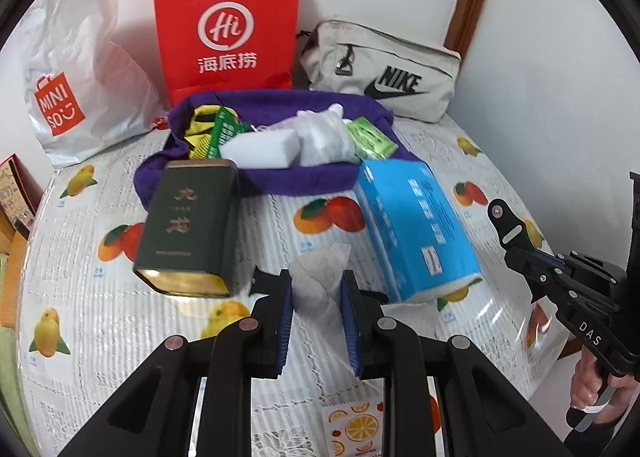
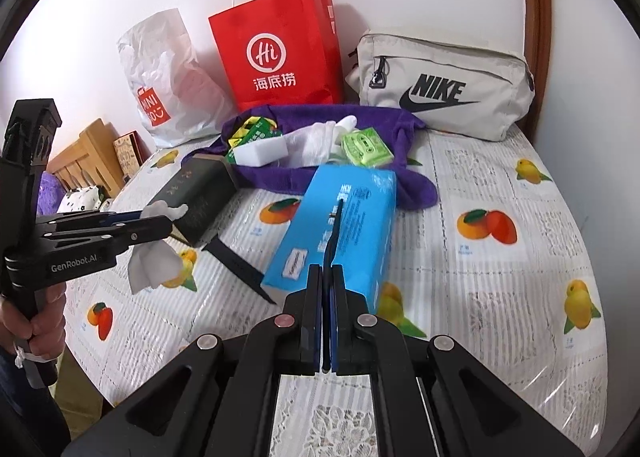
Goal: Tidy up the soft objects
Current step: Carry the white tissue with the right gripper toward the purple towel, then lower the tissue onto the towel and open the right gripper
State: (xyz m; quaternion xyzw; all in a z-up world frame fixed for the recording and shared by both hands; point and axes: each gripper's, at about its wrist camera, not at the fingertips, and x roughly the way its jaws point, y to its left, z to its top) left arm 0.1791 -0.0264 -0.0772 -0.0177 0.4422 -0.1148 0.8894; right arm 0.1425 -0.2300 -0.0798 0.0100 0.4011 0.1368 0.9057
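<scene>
One white tissue (image 1: 320, 281) is pinched in the left gripper (image 1: 317, 311) above the table (image 2: 500, 297), its long side running up and down. The right gripper (image 2: 327, 321) is closed and empty. One blue tissue pack (image 2: 340, 229) is laid slanting.

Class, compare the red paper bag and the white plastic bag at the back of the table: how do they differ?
The red paper bag stands stiff and upright with string handles; the white plastic bag is crumpled and slumped. The red bag bears a round "Hi" logo, the white bag a small red "MINISO" logo. Both stand against the wall.
</scene>
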